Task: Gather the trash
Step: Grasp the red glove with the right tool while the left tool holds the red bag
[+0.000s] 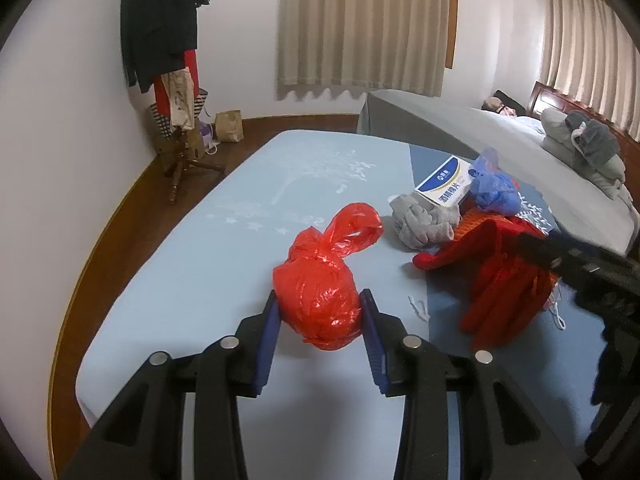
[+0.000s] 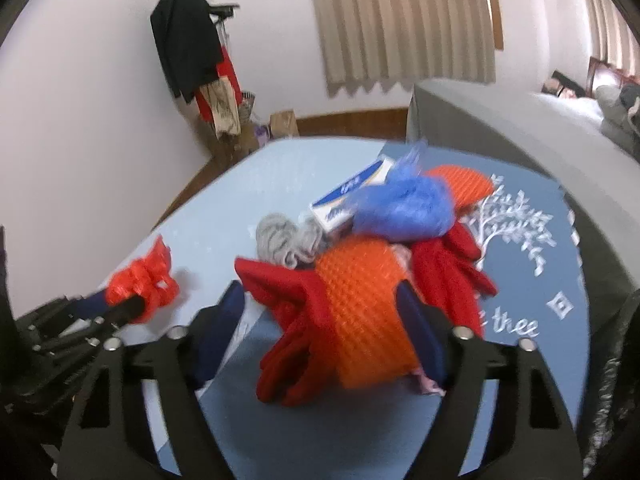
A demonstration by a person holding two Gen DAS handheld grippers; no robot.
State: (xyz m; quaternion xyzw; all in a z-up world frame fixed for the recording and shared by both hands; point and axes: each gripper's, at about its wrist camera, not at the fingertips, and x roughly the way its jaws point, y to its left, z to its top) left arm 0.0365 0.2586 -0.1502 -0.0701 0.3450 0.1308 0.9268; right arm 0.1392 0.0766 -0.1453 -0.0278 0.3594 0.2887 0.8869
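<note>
A knotted red plastic bag [image 1: 320,284] lies on the light blue mat [image 1: 224,248]. My left gripper [image 1: 320,312] has its blue pads on both sides of the bag and looks shut on it; it also shows in the right wrist view [image 2: 140,286]. My right gripper [image 2: 320,320] is open around a pile: an orange textured glove [image 2: 360,304], a red cloth glove [image 2: 296,320], a blue plastic bag [image 2: 404,208], a white and blue box [image 2: 348,196] and a grey sock [image 2: 284,240]. The right pad touches the orange glove.
A grey bed [image 1: 480,136] with folded clothes stands to the right. A coat stand [image 1: 176,80] with hanging clothes and a paper bag [image 1: 230,126] are by the far wall. The mat's dark blue part [image 2: 520,280] has a white tree print.
</note>
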